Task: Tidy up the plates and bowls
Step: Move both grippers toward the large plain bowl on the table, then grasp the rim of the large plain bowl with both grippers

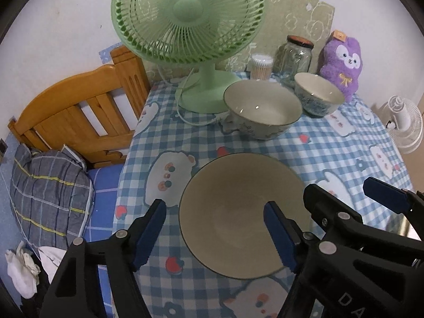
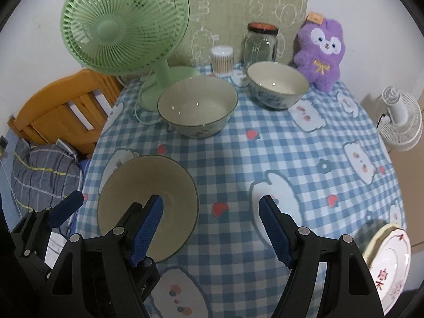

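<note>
A shallow olive plate (image 1: 238, 212) (image 2: 148, 193) lies on the blue checked tablecloth (image 2: 265, 153). My left gripper (image 1: 216, 230) is open and its fingers straddle the plate's left rim: one pad is outside the rim and one over the inside. My right gripper (image 2: 212, 228) is also open, with its left finger over the plate's right side and nothing between the pads. A large cream bowl (image 1: 262, 111) (image 2: 197, 106) and a small blue-patterned bowl (image 1: 318, 94) (image 2: 277, 84) stand farther back. White patterned plates (image 2: 389, 262) lie at the near right.
At the back stand a green fan (image 1: 188, 8), a glass jar (image 2: 261, 43), a cotton-swab tub (image 2: 222, 59) and a purple plush toy (image 2: 322, 53). A wooden headboard (image 1: 79, 111) and a pillow (image 1: 50, 193) are beyond the left edge, and a white fan (image 2: 400, 122) is to the right.
</note>
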Demonstrator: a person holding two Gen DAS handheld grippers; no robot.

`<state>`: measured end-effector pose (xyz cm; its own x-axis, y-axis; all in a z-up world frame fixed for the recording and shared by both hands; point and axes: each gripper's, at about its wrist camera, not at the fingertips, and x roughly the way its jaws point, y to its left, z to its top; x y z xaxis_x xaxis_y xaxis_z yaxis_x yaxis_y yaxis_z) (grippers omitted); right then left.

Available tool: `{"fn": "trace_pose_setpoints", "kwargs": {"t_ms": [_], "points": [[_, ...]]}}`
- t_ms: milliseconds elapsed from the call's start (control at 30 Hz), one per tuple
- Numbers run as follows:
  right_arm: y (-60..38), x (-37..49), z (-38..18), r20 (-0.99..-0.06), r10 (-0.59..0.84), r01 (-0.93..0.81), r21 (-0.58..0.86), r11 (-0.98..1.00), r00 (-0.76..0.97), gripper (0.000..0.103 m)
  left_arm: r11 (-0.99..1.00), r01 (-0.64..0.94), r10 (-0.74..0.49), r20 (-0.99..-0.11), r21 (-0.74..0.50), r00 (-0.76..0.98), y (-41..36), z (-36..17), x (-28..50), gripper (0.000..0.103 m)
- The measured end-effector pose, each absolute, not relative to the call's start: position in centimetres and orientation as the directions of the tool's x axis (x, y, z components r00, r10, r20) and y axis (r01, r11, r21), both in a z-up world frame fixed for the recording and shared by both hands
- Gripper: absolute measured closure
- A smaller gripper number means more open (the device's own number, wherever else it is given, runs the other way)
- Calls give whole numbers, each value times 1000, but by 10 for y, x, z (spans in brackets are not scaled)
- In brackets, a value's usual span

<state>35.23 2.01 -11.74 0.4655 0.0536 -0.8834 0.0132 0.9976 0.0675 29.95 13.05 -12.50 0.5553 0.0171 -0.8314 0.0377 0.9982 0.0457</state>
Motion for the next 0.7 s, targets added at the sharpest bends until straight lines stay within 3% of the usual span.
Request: {"fn": "trace_pose_setpoints", "kwargs": {"t_ms": [233, 333, 700], "points": [[28, 363, -141, -898, 32, 24, 48, 999, 438, 26, 998, 41, 12, -853, 39, 523, 138, -149, 311, 36], [31, 366, -146, -900, 38, 14, 49, 999, 434, 38, 999, 40, -2, -861, 22, 509, 140, -156, 315, 48], [38, 372, -159, -907, 72, -24, 68, 997, 414, 77, 1000, -5, 21, -874, 21, 485, 148, -169, 321, 73]]}}
